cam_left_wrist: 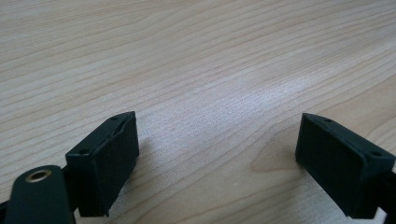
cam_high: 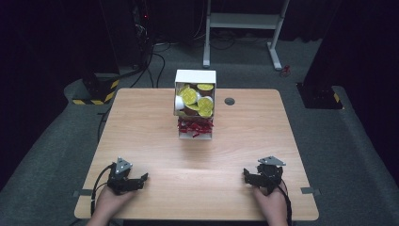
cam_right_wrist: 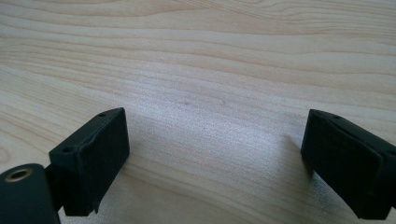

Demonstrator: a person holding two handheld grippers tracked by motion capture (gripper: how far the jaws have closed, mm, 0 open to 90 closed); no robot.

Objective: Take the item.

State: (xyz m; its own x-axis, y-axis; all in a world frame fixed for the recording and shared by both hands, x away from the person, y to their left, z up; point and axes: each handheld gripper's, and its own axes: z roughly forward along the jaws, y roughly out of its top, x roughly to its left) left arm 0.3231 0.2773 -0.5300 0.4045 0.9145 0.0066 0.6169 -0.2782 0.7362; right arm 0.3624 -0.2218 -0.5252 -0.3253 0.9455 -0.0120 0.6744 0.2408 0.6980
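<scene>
A white box (cam_high: 195, 104) stands at the far middle of the wooden table (cam_high: 141, 136). Its upper part holds yellow-lidded cups (cam_high: 190, 96) and its lower part holds small red pieces (cam_high: 194, 126). My left gripper (cam_high: 139, 181) rests at the near left, held by a hand, pointing right. My right gripper (cam_high: 246, 175) rests at the near right, pointing left. In the left gripper view my left gripper (cam_left_wrist: 217, 154) is open over bare wood. In the right gripper view my right gripper (cam_right_wrist: 215, 158) is open too, with nothing between its jaws.
A small dark round grommet (cam_high: 229, 101) sits in the table to the right of the box. Beyond the far edge stand a white desk frame (cam_high: 244, 28), black stands with yellow-striped bases (cam_high: 96, 92) and floor cables (cam_high: 155, 66).
</scene>
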